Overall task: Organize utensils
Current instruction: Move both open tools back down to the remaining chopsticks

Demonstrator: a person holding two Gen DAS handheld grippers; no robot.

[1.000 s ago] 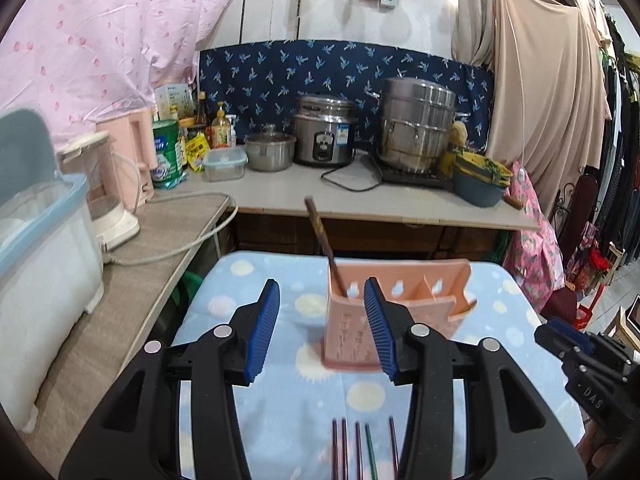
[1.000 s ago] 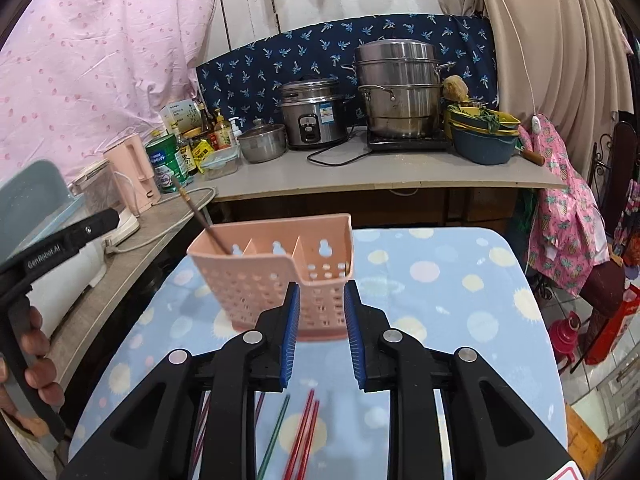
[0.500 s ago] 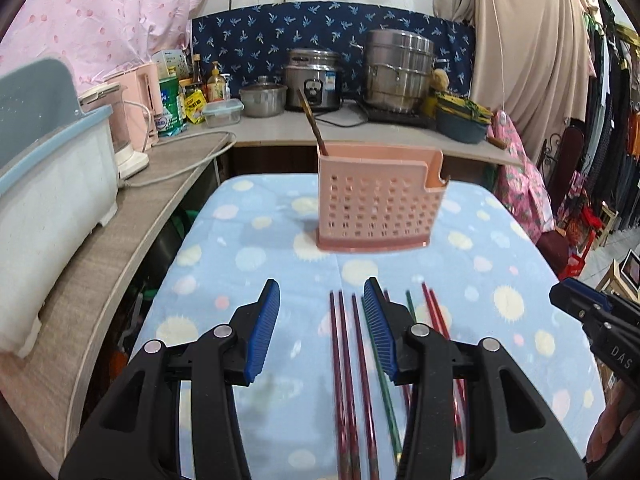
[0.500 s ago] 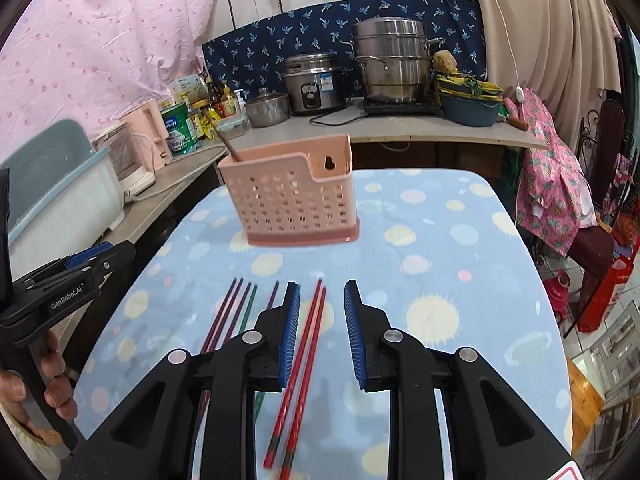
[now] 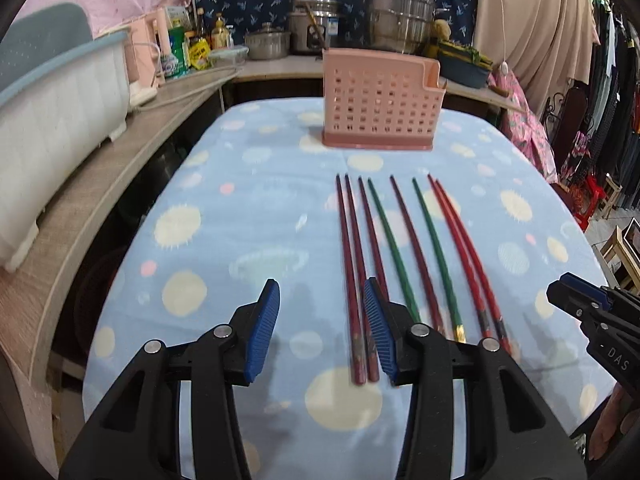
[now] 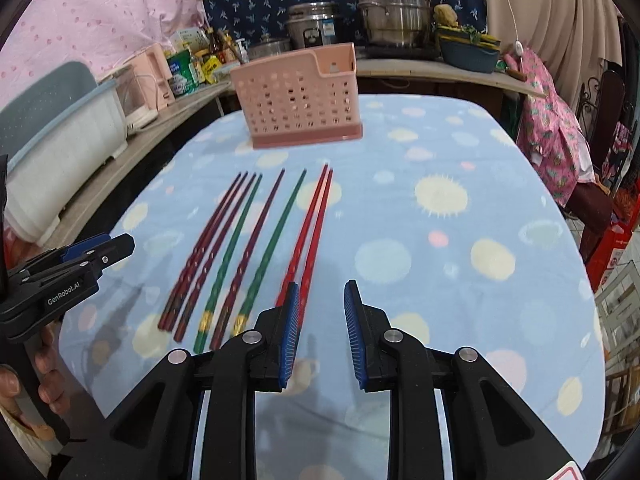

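Spotted blue tablecloth (image 5: 224, 248) carries eight chopsticks (image 5: 400, 248) before a pink basket (image 5: 380, 104). Both the left gripper (image 5: 320, 320) and the right gripper (image 6: 321, 320) tilt downward, parted and empty.

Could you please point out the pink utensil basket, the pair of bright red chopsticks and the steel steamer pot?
Pink utensil basket (image 5: 378, 98): left wrist view, perforated front wall.
Bright red chopsticks (image 6: 310, 224): right wrist view, mid-shaft.
Steel steamer pot (image 6: 390, 10): right wrist view, side wall.
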